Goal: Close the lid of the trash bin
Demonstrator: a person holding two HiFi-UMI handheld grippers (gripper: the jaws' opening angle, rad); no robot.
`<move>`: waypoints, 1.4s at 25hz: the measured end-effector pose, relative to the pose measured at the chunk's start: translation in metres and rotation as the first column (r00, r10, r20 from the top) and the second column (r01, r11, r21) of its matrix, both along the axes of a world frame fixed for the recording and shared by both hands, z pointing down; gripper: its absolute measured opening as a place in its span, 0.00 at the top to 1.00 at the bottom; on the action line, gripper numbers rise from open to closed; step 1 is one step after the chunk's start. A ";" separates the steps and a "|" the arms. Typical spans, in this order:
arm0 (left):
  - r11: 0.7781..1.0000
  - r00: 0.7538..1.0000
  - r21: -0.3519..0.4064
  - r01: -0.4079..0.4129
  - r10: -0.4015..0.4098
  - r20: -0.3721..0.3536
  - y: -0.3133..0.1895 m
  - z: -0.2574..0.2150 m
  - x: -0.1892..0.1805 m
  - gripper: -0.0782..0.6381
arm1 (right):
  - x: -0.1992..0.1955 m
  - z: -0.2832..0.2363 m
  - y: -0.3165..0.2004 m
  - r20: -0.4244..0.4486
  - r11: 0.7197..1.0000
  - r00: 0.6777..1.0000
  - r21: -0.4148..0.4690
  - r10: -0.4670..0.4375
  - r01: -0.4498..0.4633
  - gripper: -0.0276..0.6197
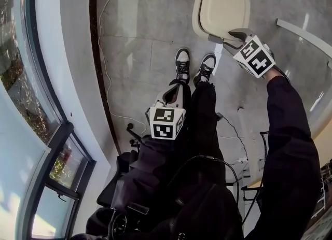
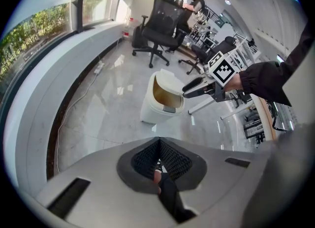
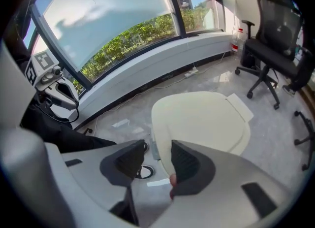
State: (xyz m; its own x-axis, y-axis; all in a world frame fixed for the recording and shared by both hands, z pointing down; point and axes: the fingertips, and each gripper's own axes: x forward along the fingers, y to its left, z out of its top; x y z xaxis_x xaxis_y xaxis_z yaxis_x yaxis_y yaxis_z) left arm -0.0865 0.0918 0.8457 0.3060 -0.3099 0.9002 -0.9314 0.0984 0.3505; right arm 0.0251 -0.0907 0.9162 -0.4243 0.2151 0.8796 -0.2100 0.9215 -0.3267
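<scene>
The cream trash bin (image 1: 220, 8) stands on the grey floor just beyond my shoes. Its lid (image 3: 202, 118) looks down or nearly down; I cannot tell whether it is fully seated. My right gripper (image 1: 232, 37) is at the bin's front edge and is open. Seen from the right gripper (image 3: 157, 160) itself, the lid's near rim and a grey latch (image 3: 154, 148) lie in the gap between its pads. The left gripper view shows the bin (image 2: 160, 99) with the right gripper (image 2: 189, 88) at its top edge. My left gripper (image 1: 174, 91) hangs by my legs, shut and empty (image 2: 158, 160).
A curved window wall (image 1: 46, 78) runs along the left, with a white cable (image 1: 104, 52) on the floor beside it. Black office chairs (image 2: 160, 22) stand behind the bin, and a person (image 2: 194, 0) sits further back. A white table leg (image 1: 303, 34) lies to the right.
</scene>
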 end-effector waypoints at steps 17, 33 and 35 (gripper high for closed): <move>1.000 1.000 -0.025 -0.002 0.002 -0.003 0.007 0.009 -0.002 0.89 | -0.002 0.064 0.015 -0.085 0.998 0.994 -0.016 0.067 -0.069 0.69; 0.999 1.000 -0.037 -0.002 0.001 -0.004 0.003 0.017 -0.002 0.89 | -0.002 0.080 0.015 -0.117 0.997 0.990 -0.015 0.077 -0.079 0.69; 0.999 1.000 -0.038 0.000 0.000 -0.004 0.003 0.017 -0.003 0.89 | -0.001 0.082 0.016 -0.127 0.997 0.989 -0.017 0.076 -0.079 0.69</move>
State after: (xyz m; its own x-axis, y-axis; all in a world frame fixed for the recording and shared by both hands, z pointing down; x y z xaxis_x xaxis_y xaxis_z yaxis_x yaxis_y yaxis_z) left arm -0.0891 0.0949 0.8623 0.3095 -0.2755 0.9101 -0.9300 0.1118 0.3501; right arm 0.0236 -0.0743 0.9979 -0.3262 0.2059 0.9226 -0.3213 0.8937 -0.3131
